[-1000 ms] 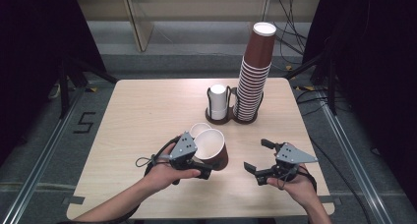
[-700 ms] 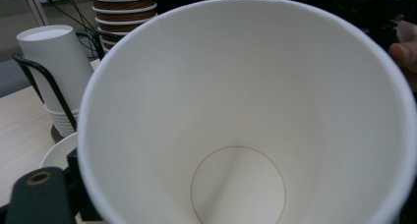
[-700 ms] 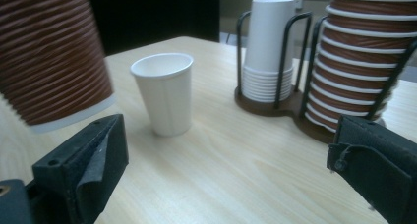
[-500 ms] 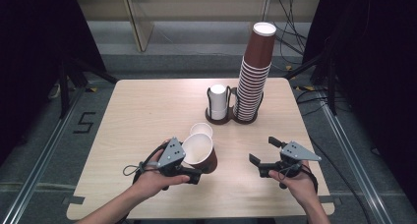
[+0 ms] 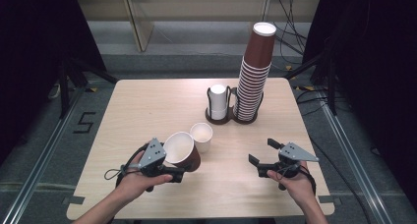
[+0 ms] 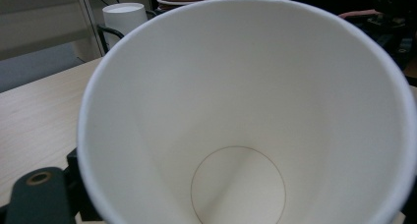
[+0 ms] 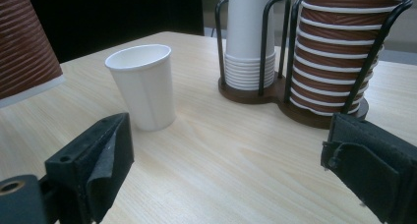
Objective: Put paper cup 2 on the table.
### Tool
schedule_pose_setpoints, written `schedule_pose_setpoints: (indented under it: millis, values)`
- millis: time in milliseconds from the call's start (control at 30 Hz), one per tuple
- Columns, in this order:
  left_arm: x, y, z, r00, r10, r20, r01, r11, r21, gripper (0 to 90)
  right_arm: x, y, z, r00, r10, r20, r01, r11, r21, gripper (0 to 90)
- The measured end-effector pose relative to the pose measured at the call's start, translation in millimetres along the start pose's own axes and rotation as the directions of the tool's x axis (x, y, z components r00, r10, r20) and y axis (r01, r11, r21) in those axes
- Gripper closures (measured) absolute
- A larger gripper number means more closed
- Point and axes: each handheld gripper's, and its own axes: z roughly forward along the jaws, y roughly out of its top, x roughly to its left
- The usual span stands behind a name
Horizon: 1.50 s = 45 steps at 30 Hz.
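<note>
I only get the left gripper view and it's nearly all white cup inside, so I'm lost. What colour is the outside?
Observer: Brown. The left gripper holds the brown cup tilted over the table.
Operator: Any other cup nearby?
Observer: Yes, a small white cup stands upright close beside it.
Operator: And the other gripper?
Observer: The right gripper is open with nothing between its jaws, which have just been closing a little.
</note>
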Motion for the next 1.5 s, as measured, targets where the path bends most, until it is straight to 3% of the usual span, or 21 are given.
schedule_pose_setpoints:
  millis: [133, 167, 233, 267, 333, 367, 500, 633, 967, 1000, 1033, 1100, 1133, 1400, 1500]
  values:
    - [3.2, -3.2, -6.2, 0.9998, -0.007, -0.016, 0.007, 1.0000, 0.003, 12.8, -0.5, 0.0, 0.5, 0.9999, 0.007, 0.015, -0.007, 1.000, -0.006, 6.3]
    - [3.9, -4.0, -7.7, 0.9998, -0.008, -0.021, 0.008, 1.0000, 0.006, 12.8, -1.4, 0.0, -0.6, 0.9992, -0.010, 0.037, 0.011, 1.000, -0.003, 6.7]
    - [5.5, -6.1, -10.2, 0.9995, -0.004, -0.031, 0.004, 1.0000, 0.007, 12.8, -1.3, -1.0, -0.3, 0.9993, 0.007, 0.038, -0.006, 1.000, -0.006, 7.1]
    - [6.2, -7.3, -11.3, 0.9994, -0.005, -0.034, 0.005, 1.0000, 0.008, 12.8, -2.8, -1.5, -0.6, 0.9993, -0.010, 0.035, 0.010, 1.000, 0.000, 7.2]
    - [7.8, -10.1, -13.0, 0.9991, -0.008, -0.043, 0.009, 0.9999, 0.009, 12.8, -0.9, -2.7, 0.0, 0.9995, 0.022, 0.022, -0.023, 1.000, 0.004, 7.5]
    - [9.0, -11.3, -13.7, 0.9988, -0.010, -0.047, 0.010, 0.9999, 0.011, 12.8, -2.3, -2.7, 0.3, 0.9997, 0.001, 0.024, -0.001, 1.000, 0.006, 7.5]
    - [13.8, -15.7, -16.7, 0.9979, -0.018, -0.063, 0.019, 0.9998, 0.011, 12.8, -2.8, -2.1, 0.4, 0.9996, -0.006, 0.026, 0.006, 1.000, -0.001, 7.6]
    - [17.7, -19.4, -17.9, 0.9966, -0.025, -0.078, 0.025, 0.9997, 0.000, 12.8, -1.3, -2.3, -0.5, 0.9989, 0.025, 0.040, -0.025, 1.000, 0.006, 7.7]
    - [32.4, -26.2, -15.5, 0.9857, -0.011, -0.168, 0.011, 0.9999, 0.002, 12.7, -4.4, -2.3, -1.7, 0.9987, 0.021, 0.047, -0.021, 1.000, 0.004, 7.8]
    - [33.4, -27.3, -14.6, 0.9836, -0.017, -0.179, 0.017, 0.9998, 0.000, 12.7, -5.5, -2.5, -1.7, 0.9978, 0.006, 0.067, -0.005, 1.000, -0.011, 7.8]
    - [35.2, -28.3, -13.2, 0.9823, -0.012, -0.187, 0.012, 0.9999, -0.001, 12.7, -3.0, -3.0, -1.8, 0.9973, 0.045, 0.059, -0.045, 0.999, 0.001, 7.8]
    - [38.0, -30.5, -10.9, 0.9798, -0.016, -0.199, 0.018, 0.9998, 0.006, 12.7, -7.1, -3.5, -0.4, 0.9976, -0.006, 0.069, 0.007, 1.000, -0.016, 7.8]
    - [38.9, -31.8, -9.3, 0.9778, -0.024, -0.208, 0.026, 0.9996, 0.006, 12.7, -5.4, -3.7, -0.5, 0.9975, 0.020, 0.067, -0.020, 1.000, -0.011, 7.8]
    - [47.2, -34.8, 4.2, 0.9664, -0.019, -0.256, 0.026, 0.9993, 0.026, 12.6, -6.7, -3.5, -1.5, 0.9969, 0.020, 0.076, -0.019, 1.000, -0.005, 7.8]
    - [49.9, -35.9, 8.9, 0.9580, -0.026, -0.286, 0.037, 0.9988, 0.033, 12.6, -7.8, -3.3, -2.9, 0.9967, 0.016, 0.080, -0.016, 1.000, 0.000, 7.8]
